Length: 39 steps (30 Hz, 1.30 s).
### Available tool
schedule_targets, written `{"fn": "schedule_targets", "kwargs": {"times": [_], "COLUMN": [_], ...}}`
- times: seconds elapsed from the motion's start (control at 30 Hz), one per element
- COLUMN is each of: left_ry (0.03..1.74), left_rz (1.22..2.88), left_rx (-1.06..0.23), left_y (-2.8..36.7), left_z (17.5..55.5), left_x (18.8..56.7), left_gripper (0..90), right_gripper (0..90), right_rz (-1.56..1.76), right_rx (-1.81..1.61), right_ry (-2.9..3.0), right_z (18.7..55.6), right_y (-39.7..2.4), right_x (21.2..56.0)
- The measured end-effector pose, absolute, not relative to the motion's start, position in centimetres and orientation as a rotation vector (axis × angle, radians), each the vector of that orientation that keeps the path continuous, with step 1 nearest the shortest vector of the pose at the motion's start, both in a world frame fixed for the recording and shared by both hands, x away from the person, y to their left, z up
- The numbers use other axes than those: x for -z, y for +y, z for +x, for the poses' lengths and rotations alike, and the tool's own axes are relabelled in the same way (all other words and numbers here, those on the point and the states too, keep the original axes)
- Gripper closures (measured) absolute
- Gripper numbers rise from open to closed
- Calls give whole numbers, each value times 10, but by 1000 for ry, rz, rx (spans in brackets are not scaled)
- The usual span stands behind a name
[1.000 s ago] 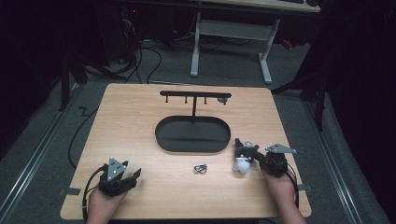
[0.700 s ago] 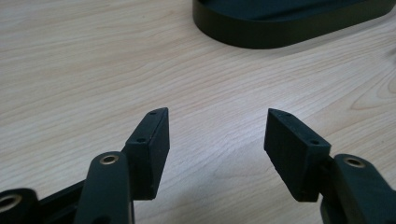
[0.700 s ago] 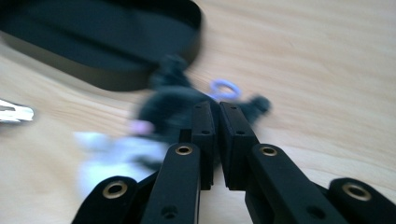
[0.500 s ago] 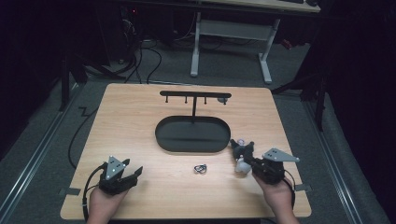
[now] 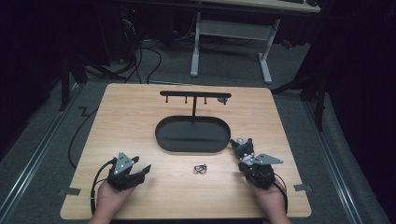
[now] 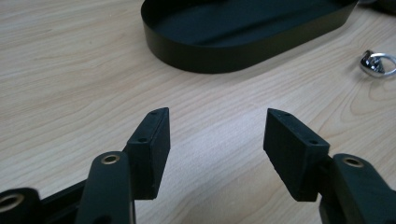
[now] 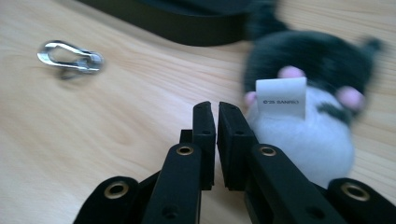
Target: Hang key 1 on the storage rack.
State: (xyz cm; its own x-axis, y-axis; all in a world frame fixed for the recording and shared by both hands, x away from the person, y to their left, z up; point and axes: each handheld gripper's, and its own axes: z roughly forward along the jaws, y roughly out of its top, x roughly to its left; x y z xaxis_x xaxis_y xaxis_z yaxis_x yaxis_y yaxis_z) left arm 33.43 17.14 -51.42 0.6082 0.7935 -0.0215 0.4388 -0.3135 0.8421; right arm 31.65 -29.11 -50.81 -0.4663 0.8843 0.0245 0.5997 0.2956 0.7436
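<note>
High view: the table (image 5: 140, 116) carries a black oval tray (image 5: 192, 134) with a hook rack (image 5: 195, 95) rising behind it. A small metal clasp (image 5: 200, 169) lies on the bare wood in front of the tray. The plush toy (image 5: 241, 145) sits just off the tray's right end, right at the tips of the right gripper (image 5: 245, 151).

Right gripper view puts the plush (image 7: 308, 102) close against the right jaw, black on top and white below, with pink spots and a white sewn label (image 7: 281, 98). The jaws stand almost together with only a thin slit between them, and nothing shows in that slit; whether a thread or loop of the toy is pinched there cannot be told. The clasp (image 7: 70, 57) lies well off to the left.

Left gripper view shows the left gripper (image 6: 215, 133) released, jaws wide apart over bare wood and holding nothing, with the tray (image 6: 243, 42) ahead.

The plush looks light, soft and squashy, so it should give under the pads rather than slip, and nothing about it seems fragile. A squeeze across the round white body would likely hold best. The label or any hanging loop is thinner and could twist or pull free.
</note>
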Motion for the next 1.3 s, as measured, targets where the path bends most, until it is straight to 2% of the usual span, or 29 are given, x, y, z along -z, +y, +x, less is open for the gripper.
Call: {"fn": "schedule_targets", "kwargs": {"times": [0.17, 0.37, 0.57, 0.7, 0.87, 0.9, 0.93, 1.03, 1.1, 1.3], "left_ry": [948, 908, 918, 924, 919, 919, 925, 923, 906, 896], "left_rz": [1953, 1977, 1979, 1967, 1964, 1964, 1963, 1965, 1983, 1969], "left_rx": [-482, -522, -507, -476, -473, -473, -444, -418, -438, -423], "left_y": [160, 147, 148, 144, 142, 142, 142, 142, 140, 142], "left_z": [339, 343, 341, 347, 347, 347, 347, 347, 345, 344], "left_x": [512, 505, 509, 511, 510, 510, 510, 510, 510, 509], "left_gripper": [449, 445, 443, 441, 436, 434, 435, 443, 444, 426], "right_gripper": [812, 763, 684, 556, 440, 440, 390, 333, 297, 305], "right_rz": [1370, 1394, 1454, 1481, 1466, 1466, 1456, 1473, 1480, 1517], "right_rx": [-1028, -1030, -1011, -1011, -1008, -1008, -1007, -999, -969, -930], "right_ry": [2158, 2127, 2077, 2076, 2089, 2089, 2094, 2119, 2138, 2180], "right_z": [305, 291, 278, 273, 271, 271, 272, 276, 278, 284], "right_y": [-308, -322, -339, -344, -339, -339, -337, -337, -335, -335], "right_x": [508, 509, 511, 514, 515, 515, 515, 512, 512, 509]}}
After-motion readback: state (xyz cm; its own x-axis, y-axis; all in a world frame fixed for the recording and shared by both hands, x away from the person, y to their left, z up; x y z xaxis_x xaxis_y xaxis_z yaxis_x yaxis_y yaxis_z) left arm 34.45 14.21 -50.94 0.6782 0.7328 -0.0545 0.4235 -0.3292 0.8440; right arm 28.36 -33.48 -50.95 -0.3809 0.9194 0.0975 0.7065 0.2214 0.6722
